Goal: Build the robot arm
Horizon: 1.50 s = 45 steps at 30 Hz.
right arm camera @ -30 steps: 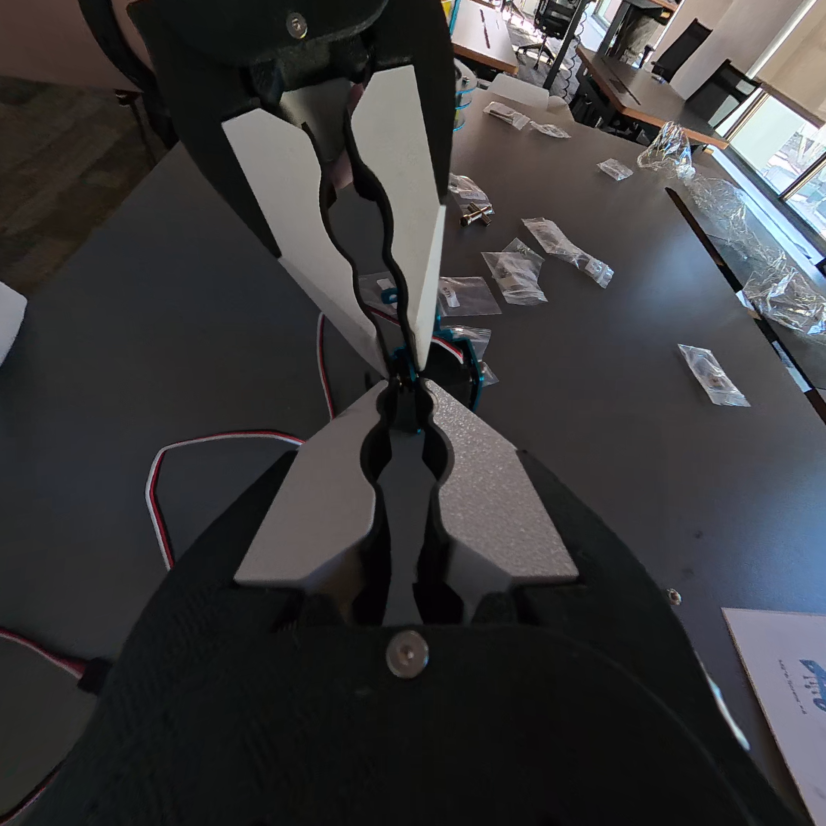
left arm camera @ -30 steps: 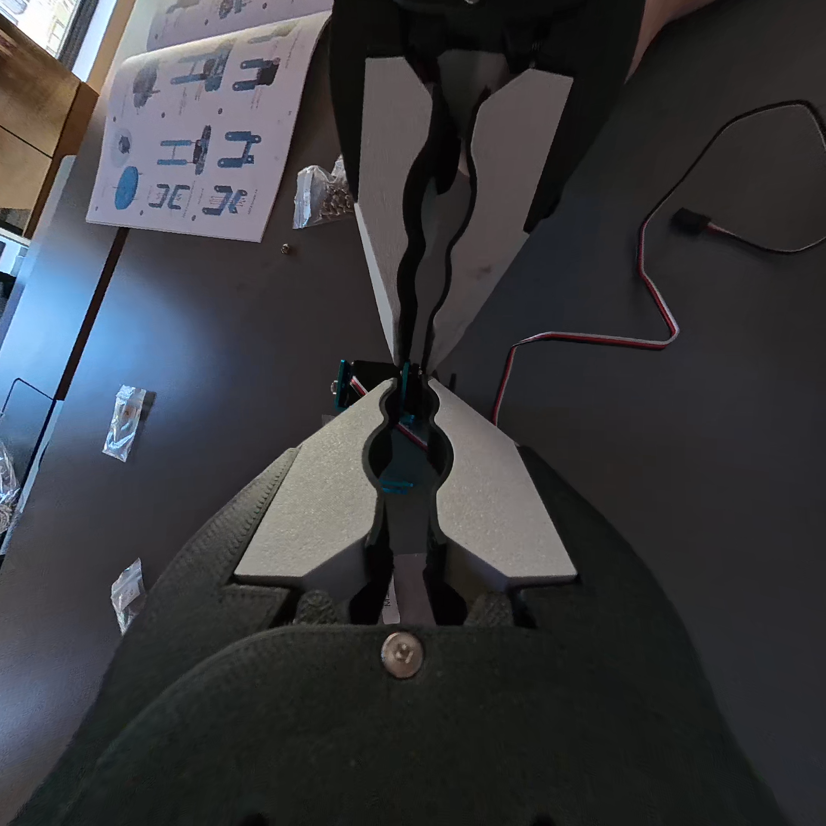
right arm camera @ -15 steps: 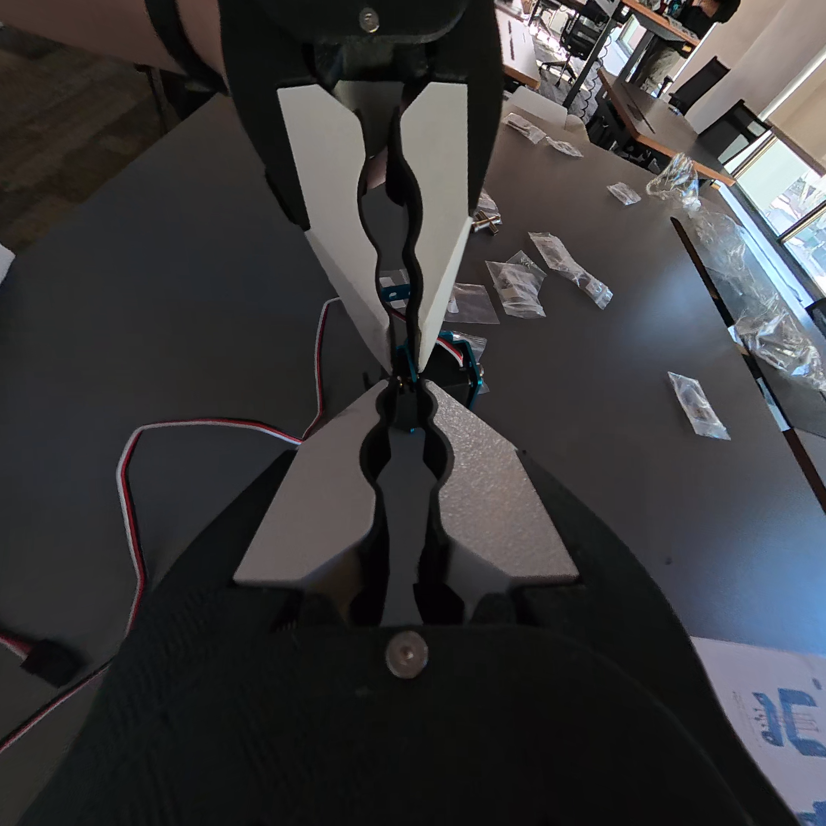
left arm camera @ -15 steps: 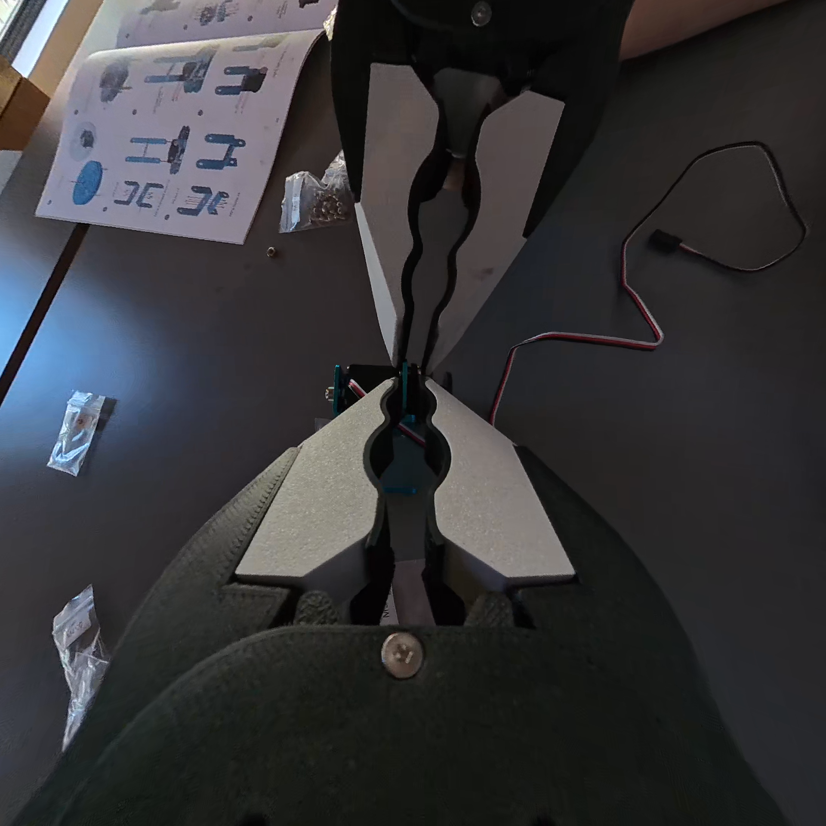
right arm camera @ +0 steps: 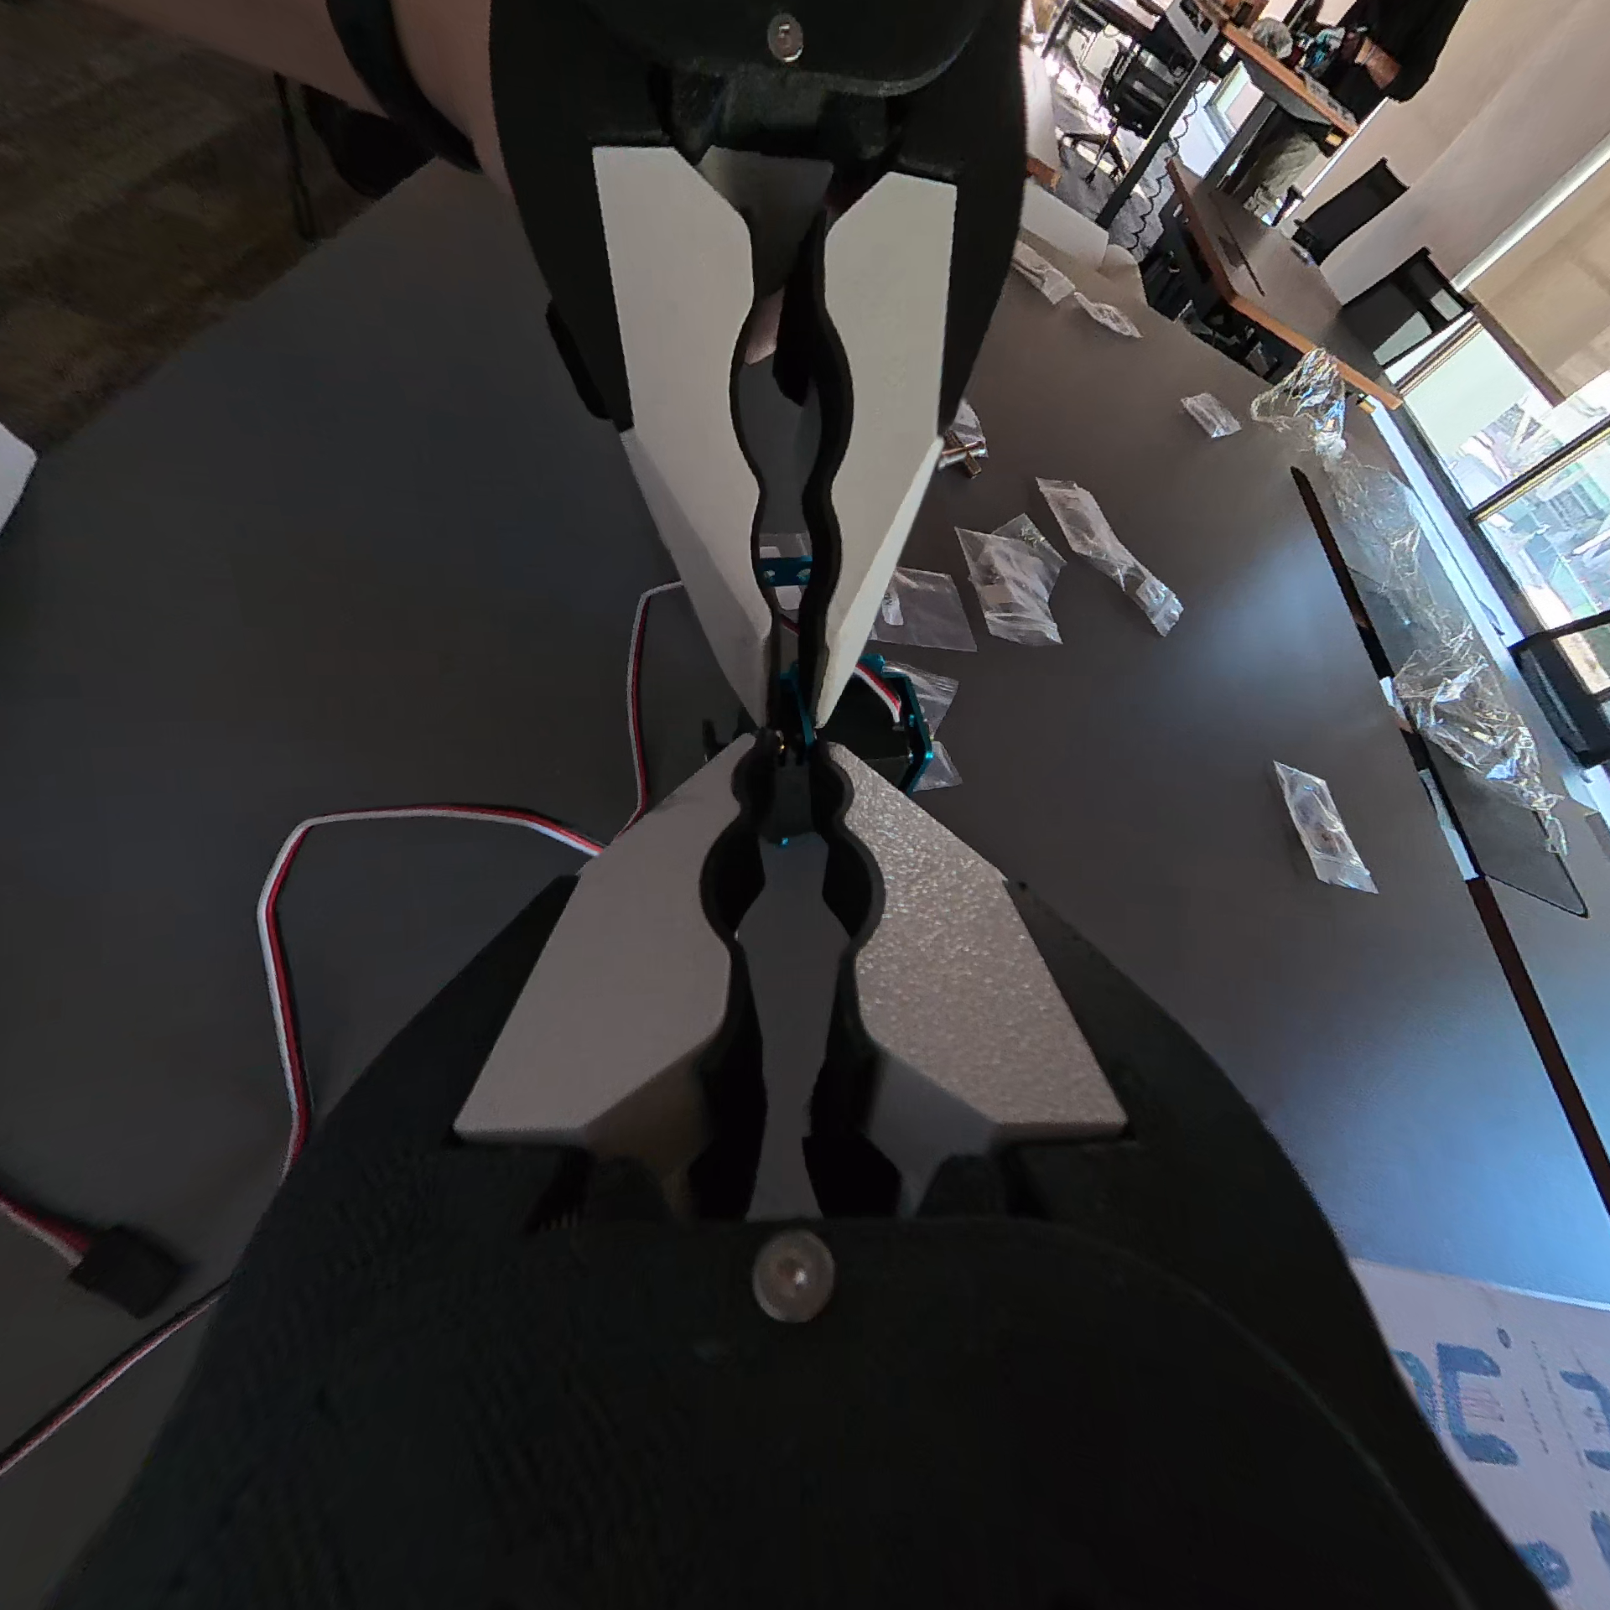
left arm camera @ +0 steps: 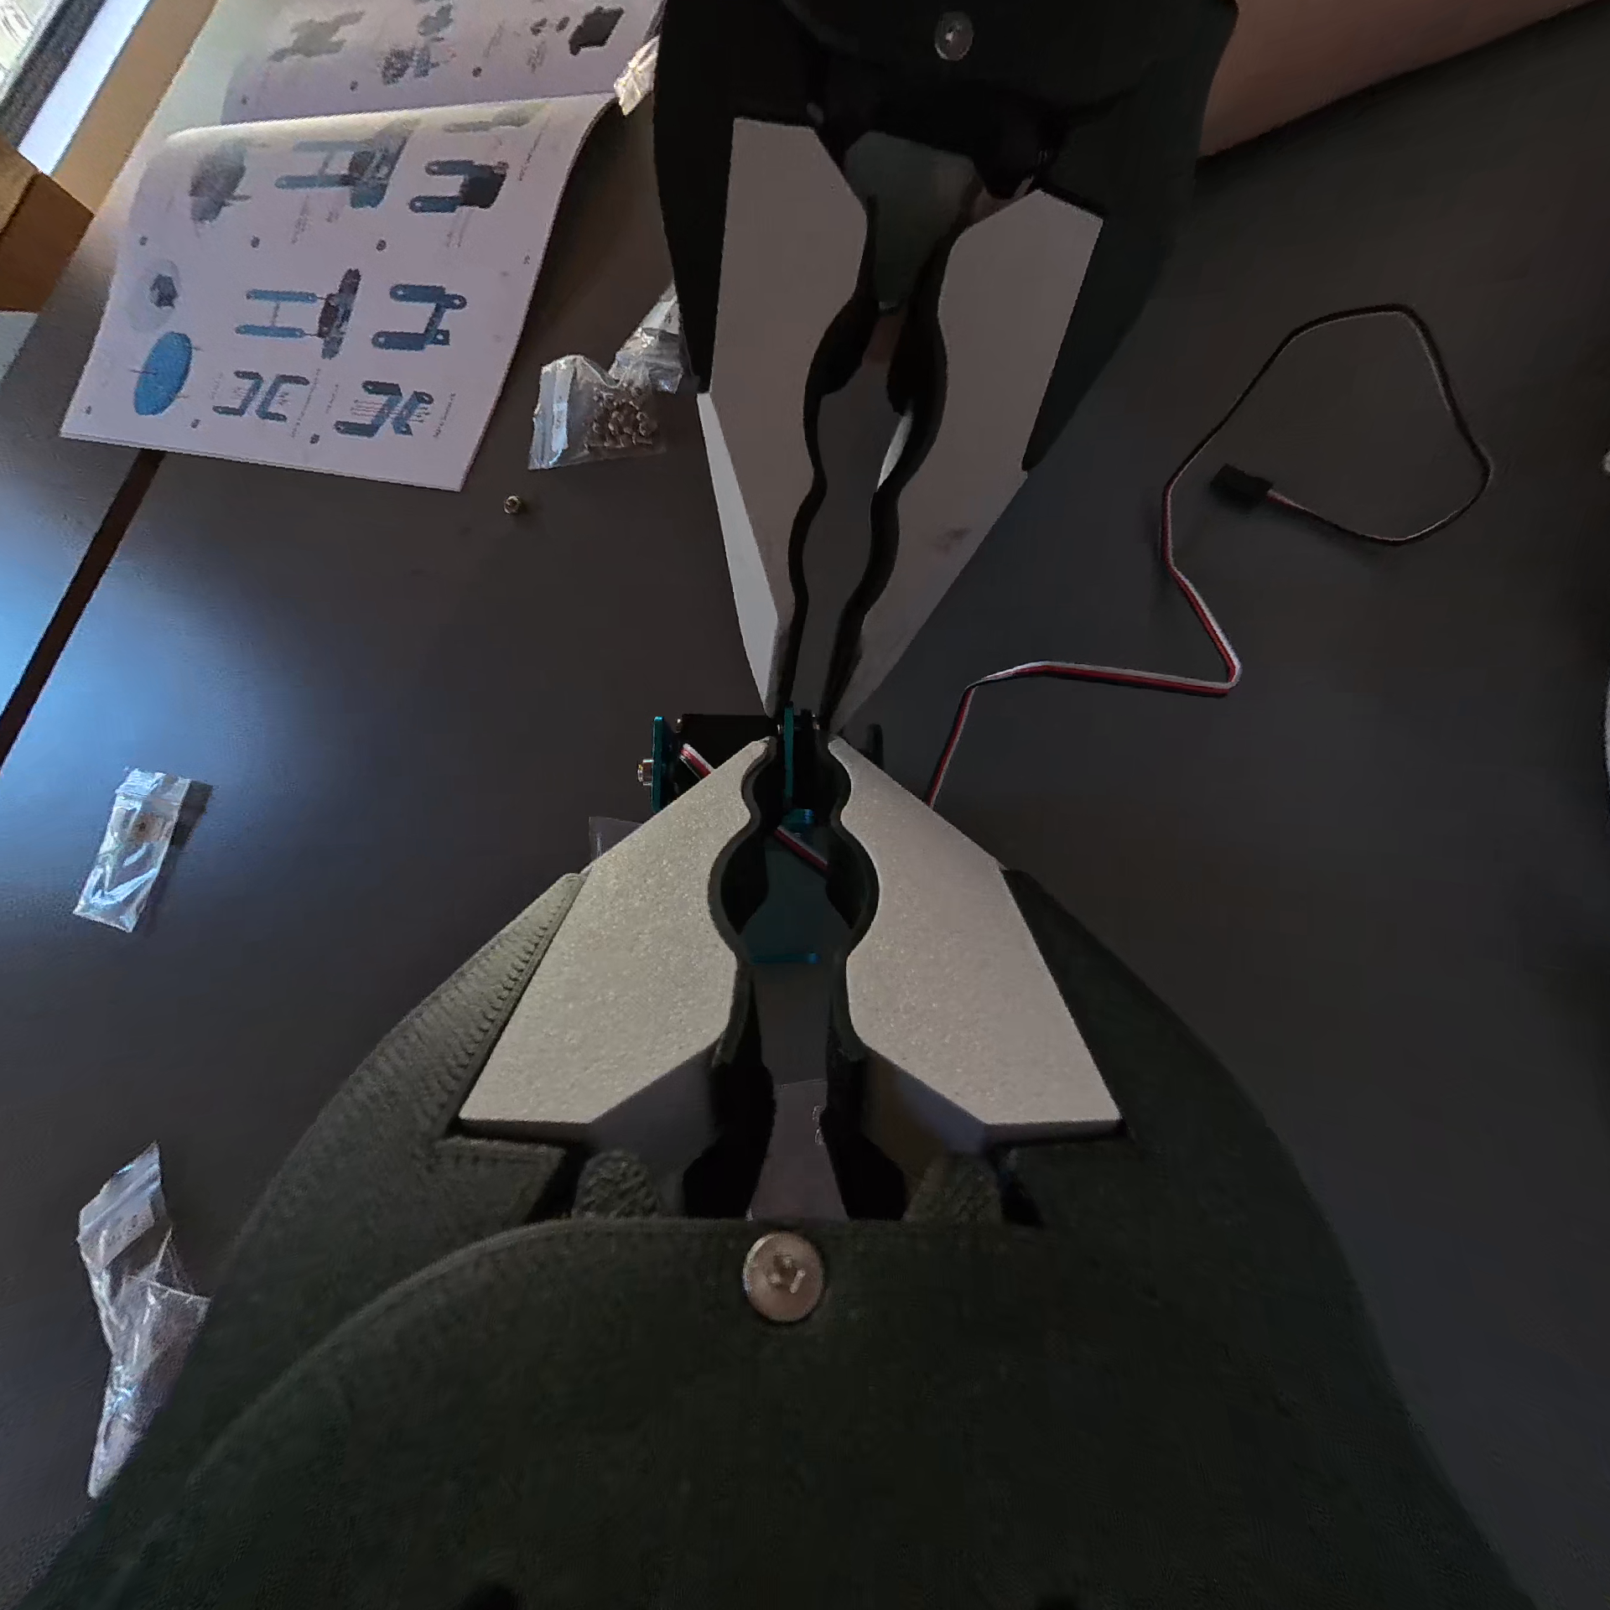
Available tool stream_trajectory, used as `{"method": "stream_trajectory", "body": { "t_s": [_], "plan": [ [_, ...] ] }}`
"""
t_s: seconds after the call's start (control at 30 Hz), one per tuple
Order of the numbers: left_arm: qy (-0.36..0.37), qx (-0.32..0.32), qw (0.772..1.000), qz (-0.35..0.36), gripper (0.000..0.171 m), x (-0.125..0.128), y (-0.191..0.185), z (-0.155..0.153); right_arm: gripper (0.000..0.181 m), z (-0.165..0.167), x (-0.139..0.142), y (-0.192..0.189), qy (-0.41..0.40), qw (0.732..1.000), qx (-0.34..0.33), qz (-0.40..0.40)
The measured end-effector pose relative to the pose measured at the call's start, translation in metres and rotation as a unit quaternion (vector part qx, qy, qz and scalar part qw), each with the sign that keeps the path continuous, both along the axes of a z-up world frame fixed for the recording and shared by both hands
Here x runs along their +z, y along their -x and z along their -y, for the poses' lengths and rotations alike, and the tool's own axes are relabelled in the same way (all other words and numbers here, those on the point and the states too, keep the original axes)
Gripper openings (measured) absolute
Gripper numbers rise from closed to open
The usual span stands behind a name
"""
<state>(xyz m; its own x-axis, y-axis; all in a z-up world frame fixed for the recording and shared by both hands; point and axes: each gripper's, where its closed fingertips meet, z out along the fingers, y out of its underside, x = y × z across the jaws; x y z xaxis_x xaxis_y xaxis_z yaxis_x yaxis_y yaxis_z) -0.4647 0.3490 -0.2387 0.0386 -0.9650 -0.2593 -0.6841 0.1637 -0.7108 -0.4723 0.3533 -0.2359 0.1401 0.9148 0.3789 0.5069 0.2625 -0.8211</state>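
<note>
Left view: left gripper [left arm camera: 797, 758] nearly closed, tips pinching the teal bracket [left arm camera: 788, 928] on a black servo [left arm camera: 697, 727], held above the table [left arm camera: 348, 697]. Right gripper [left arm camera: 806, 706] meets it tip to tip. Cable [left arm camera: 1176, 592] trails far right. Stiff, light metal; grip the flat plates, cable may snag. Manual [left arm camera: 314, 287] sits lower in frame than 1.0 s ago.

Right view: right gripper [right arm camera: 788, 754] also clamped on the bracket [right arm camera: 806, 697]. Bags [right arm camera: 1019, 579] far right.

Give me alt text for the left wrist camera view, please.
The left gripper and right gripper meet tip to tip, both shut on a blue bracket with a black servo above a dark table; instruction booklet behind.
</note>
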Motion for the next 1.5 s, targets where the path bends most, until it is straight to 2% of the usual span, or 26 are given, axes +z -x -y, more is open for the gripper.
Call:
{"method": "stream_trajectory", "body": {
  "t_s": [0.17,0.4,0.67,0.83,1.07,1.2,1.27,1.4,1.5],
  "plan": [
    [-0.075,0.031,0.997,0.01,0.011,0.0,0.002,-0.006,0.008,-0.004,-0.003,0.001,0.029,0.999,-0.009,-0.012],
    [-0.077,0.04,0.996,0.011,0.012,0.0,0.002,-0.007,0.008,-0.005,-0.002,0.002,0.053,0.998,-0.008,-0.026],
    [-0.125,0.027,0.992,-0.012,0.009,-0.003,0.001,-0.001,0.008,0.0,-0.004,0.001,0.014,1.0,-0.005,-0.008],
    [-0.085,0.031,0.996,0.016,0.006,-0.005,0.002,0.003,0.008,0.004,-0.007,0.002,-0.008,1.0,-0.001,0.007],
    [-0.11,0.03,0.993,0.015,0.008,-0.005,0.004,0.003,0.008,0.003,-0.006,0.004,-0.032,0.999,-0.007,0.014],
    [-0.097,0.033,0.994,0.023,0.009,-0.003,0.005,0.005,0.008,0.006,-0.006,0.005,-0.04,0.999,0.0,0.012],
    [-0.079,0.039,0.995,0.052,0.01,0.005,0.006,0.006,0.008,0.007,-0.005,0.007,-0.039,0.999,0.003,0.009],
    [-0.014,0.076,0.987,0.139,0.014,0.032,0.014,-0.002,0.008,0.008,-0.005,0.008,-0.046,0.999,0.005,0.01],
    [0.071,0.137,0.975,0.162,0.029,0.031,0.023,-0.023,0.008,0.008,-0.005,0.008,-0.045,0.999,0.006,0.007]
  ]
}}
